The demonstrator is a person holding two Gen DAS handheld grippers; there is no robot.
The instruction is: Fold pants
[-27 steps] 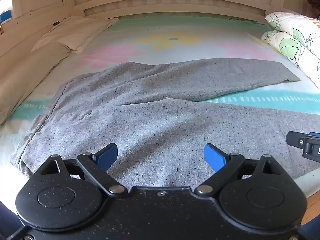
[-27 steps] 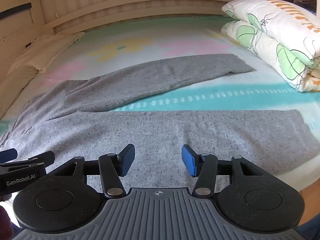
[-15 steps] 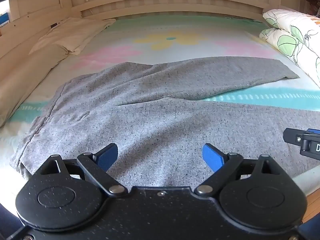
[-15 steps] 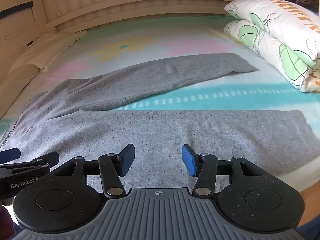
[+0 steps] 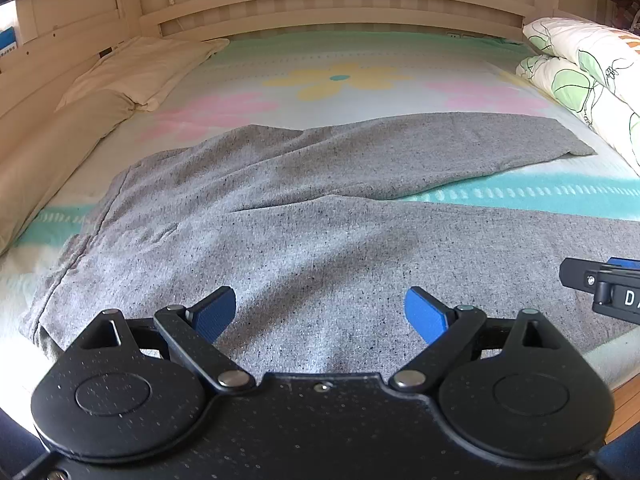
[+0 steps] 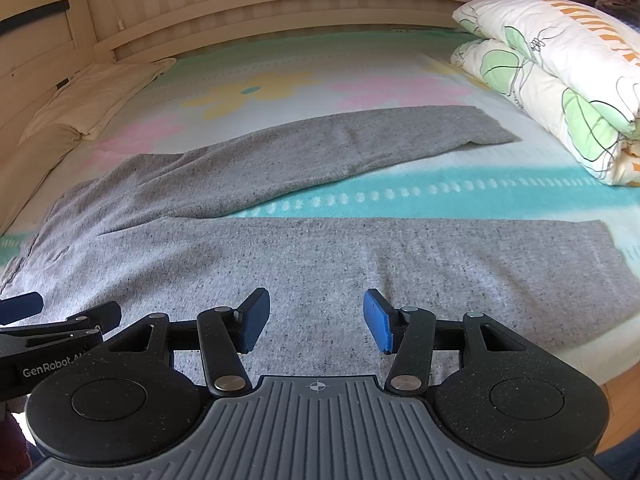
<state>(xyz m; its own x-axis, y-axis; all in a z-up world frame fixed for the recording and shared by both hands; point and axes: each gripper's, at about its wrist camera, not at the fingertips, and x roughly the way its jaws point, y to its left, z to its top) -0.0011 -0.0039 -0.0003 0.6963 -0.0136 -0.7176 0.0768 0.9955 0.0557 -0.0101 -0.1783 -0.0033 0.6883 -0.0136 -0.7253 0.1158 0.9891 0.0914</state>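
Grey pants (image 5: pixel 320 248) lie flat on the bed (image 5: pixel 340 60), legs splayed ahead of both tongs, so left tongs (image 5: pixel 320 312) gape wide and right tongs (image 6: pixel 316 320) half-open, both empty, evidently poised to pinch the near edge.

Pants (image 5: pixel 304 248) spread on bed (image 5: pixel 340 60), folded duvet (image 6: pixel 560 80) right

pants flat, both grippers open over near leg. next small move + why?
Probably lower both grippers onto the near leg's front edge and pinch it. The gray pants lie spread with legs apart, and the left gripper and right gripper hold nothing, so the leg-over-leg fold needs a grip first.
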